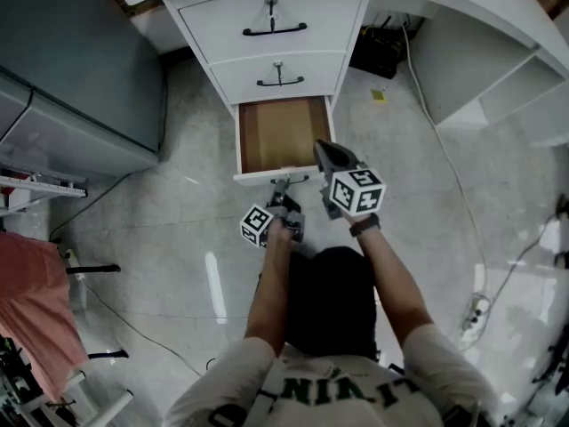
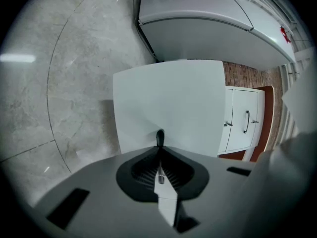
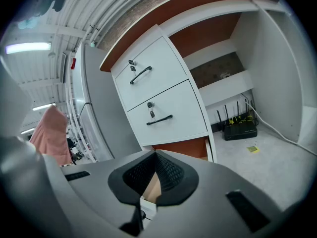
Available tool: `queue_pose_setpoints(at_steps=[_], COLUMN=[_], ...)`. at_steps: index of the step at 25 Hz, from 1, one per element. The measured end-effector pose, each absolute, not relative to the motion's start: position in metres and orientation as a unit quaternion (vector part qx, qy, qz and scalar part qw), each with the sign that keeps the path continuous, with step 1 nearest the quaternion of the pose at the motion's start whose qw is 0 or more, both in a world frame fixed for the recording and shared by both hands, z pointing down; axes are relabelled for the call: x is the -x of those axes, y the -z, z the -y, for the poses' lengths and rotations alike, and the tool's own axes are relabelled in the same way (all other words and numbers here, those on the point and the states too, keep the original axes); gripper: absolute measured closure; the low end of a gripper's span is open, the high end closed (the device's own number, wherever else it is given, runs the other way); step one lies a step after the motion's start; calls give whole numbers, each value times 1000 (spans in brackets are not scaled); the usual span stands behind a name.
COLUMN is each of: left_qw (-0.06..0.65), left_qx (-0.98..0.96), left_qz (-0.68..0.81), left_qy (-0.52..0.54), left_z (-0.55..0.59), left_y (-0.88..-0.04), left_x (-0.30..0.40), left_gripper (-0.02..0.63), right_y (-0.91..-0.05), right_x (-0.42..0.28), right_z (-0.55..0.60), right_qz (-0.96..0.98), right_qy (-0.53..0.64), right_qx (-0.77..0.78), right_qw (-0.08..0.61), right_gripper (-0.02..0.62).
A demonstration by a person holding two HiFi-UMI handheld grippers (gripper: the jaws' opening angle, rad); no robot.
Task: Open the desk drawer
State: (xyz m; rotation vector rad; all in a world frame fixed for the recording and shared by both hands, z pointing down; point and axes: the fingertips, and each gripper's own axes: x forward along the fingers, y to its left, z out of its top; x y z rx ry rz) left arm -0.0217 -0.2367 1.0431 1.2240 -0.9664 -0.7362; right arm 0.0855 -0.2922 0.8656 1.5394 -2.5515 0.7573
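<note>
Drawer (image 1: 283, 136) pulled out; left hand-held gripper (image 2: 160, 147) at front, clenched on handle (image 2: 160, 135).

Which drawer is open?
The bottom drawer: it is pulled out, brown inside showing, and the left gripper grips its handle. The top drawer and middle drawer are shut.
</note>
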Motion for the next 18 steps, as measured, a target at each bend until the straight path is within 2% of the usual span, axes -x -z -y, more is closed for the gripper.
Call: queue_pose_setpoints(at_steps=[18], left_qw=[687], left_qx=[-488], left_qz=[460], left_qy=[280], left_z=[222], left_y=[-1112], left_x=[24], left_gripper=[594], right_y=[-877], right_x=[-90], right_z=[286], right_qz=[827], right_qy=[-255], right_qx=[-500], right_qw=[39], right_gripper=[595])
